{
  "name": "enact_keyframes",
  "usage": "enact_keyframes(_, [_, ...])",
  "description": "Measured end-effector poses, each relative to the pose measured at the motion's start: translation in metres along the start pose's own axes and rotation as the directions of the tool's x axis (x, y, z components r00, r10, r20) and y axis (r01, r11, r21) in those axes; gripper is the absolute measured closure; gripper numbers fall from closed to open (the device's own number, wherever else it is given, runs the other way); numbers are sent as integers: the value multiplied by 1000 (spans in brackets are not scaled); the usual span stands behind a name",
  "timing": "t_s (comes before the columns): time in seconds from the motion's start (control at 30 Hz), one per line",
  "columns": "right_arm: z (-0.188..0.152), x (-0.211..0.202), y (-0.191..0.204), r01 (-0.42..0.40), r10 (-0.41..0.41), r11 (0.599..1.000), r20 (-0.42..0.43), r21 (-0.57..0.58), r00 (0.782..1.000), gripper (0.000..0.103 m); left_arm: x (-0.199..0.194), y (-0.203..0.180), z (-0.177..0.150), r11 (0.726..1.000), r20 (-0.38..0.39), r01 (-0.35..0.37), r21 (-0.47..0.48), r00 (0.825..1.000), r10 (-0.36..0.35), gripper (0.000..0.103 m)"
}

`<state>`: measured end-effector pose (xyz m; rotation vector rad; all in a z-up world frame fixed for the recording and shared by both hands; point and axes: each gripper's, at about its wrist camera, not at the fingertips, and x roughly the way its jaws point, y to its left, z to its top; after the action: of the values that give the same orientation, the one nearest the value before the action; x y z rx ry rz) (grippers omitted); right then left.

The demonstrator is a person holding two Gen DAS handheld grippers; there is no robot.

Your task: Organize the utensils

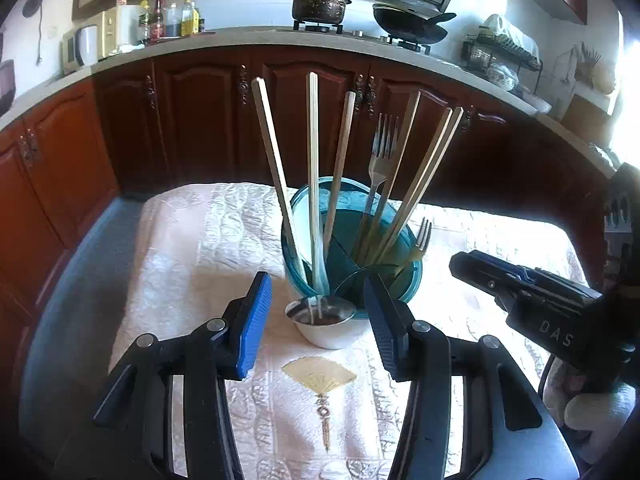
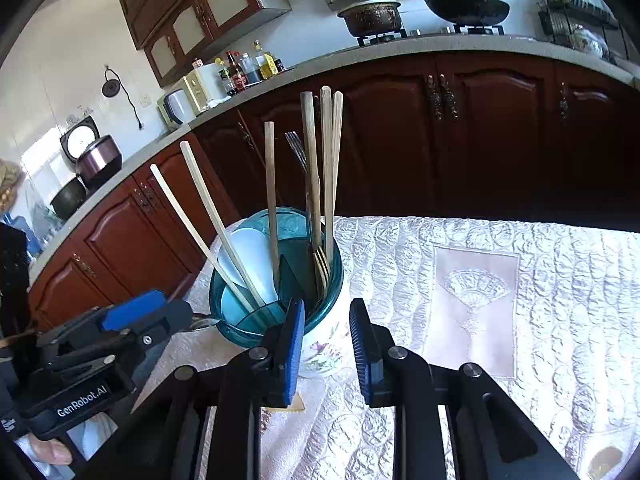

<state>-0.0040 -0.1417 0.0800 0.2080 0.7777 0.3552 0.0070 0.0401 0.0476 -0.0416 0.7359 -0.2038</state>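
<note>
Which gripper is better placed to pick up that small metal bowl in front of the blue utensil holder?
Left. The small metal bowl sits directly ahead between the left gripper fingers, which are open. The right gripper faces the side of the utensil holder, off to the bowl's right.

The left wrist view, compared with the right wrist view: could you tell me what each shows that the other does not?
Only the left wrist view shows the small steel bowl standing in front of the holder, between the open left gripper fingers, and the dish rack on the counter.

Only the right wrist view shows the holder's floral white base, the rice cooker on the counter, and the fan-embroidered panel to the right.

Both show the teal utensil holder with chopsticks and forks, the white tablecloth, and the open right gripper.
</note>
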Motion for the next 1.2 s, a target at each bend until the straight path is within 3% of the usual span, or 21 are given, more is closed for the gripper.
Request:
enact_keyframes(0.1, [-2,-5,6,16,-16,1000,6,-2,1000,71,-4,2,-1,1000,-11,-19,-16,1000,19,56])
enact_keyframes(0.6, [-8,-26,25,84,-84,996,16,-6,996,66,-29,0,-2,997,17,-80,-7,997,80,56])
enact_keyframes(1.2, [-2,-32,33,108,-108,994,31,-12,994,61,-36,0,3,993,49,-119,-2,992,119,56])
